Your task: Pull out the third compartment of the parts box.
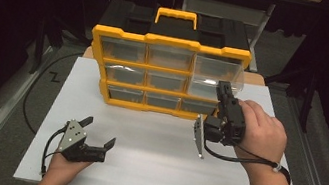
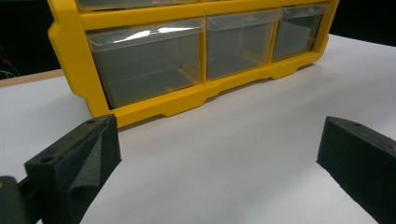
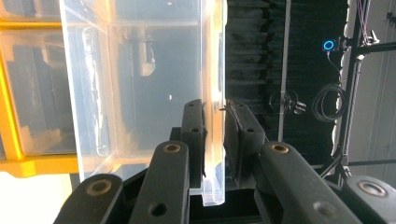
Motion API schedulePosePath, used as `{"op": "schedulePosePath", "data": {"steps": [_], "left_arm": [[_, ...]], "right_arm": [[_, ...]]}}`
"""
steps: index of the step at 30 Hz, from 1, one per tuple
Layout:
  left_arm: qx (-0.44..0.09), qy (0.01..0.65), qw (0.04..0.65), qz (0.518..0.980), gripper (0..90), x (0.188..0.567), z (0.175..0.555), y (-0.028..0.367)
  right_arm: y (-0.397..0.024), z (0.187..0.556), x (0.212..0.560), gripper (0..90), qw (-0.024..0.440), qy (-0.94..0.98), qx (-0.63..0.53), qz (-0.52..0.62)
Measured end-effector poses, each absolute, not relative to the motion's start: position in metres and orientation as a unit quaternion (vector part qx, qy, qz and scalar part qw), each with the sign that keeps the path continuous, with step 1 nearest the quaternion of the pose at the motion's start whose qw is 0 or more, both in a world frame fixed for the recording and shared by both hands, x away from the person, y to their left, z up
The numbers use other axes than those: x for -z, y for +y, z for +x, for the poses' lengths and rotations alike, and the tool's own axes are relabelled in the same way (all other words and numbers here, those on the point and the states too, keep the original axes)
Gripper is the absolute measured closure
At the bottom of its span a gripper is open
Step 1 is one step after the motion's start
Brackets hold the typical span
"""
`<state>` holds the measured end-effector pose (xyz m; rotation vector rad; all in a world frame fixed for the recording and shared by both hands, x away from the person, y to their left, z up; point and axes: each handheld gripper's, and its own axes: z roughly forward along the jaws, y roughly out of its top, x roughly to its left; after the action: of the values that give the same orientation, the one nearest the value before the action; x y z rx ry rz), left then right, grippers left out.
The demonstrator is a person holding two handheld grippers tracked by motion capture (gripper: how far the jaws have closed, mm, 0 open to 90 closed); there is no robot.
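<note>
Gripping the clear drawer's [image 1: 217,76] front wall, my right tool [image 1: 223,93] holds it part-drawn from the organizer's [image 1: 170,43] top-right slot; left tool [image 1: 98,131] rests wide near the counter's [image 1: 152,156] front-left corner.

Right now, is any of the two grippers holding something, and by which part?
The right gripper pinches the front wall of the clear drawer, top right, pulled out. The left gripper is open, holding nothing.
</note>
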<state>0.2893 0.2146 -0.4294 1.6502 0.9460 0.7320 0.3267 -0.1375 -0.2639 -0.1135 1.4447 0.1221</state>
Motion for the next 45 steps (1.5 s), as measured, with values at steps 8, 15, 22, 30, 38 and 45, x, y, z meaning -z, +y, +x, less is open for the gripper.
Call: {"op": "schedulePosePath", "data": {"steps": [8,15,22,30,38,45], "left_arm": [[-0.306,0.395,0.524,0.689,0.5,0.429,0.289,0.215],[-0.306,0.395,0.524,0.689,0.5,0.429,0.289,0.215],[-0.306,0.395,0.525,0.689,0.5,0.429,0.289,0.215],[-0.305,0.398,0.526,0.687,0.5,0.43,0.289,0.216],[-0.306,0.396,0.527,0.687,0.5,0.429,0.287,0.216],[-0.307,0.399,0.525,0.687,0.5,0.431,0.288,0.216]], "right_arm": [[-0.138,0.326,0.266,80.2,0.75,0.657,-0.062,-0.046],[-0.137,0.326,0.267,80.2,0.751,0.656,-0.062,-0.044],[-0.137,0.326,0.266,76.2,0.747,0.661,-0.065,-0.042],[-0.134,0.318,0.266,59.2,0.738,0.669,-0.076,-0.045],[-0.131,0.303,0.285,54.6,0.712,0.693,-0.089,-0.066],[-0.137,0.306,0.322,50.5,0.687,0.718,-0.09,-0.065]]}}
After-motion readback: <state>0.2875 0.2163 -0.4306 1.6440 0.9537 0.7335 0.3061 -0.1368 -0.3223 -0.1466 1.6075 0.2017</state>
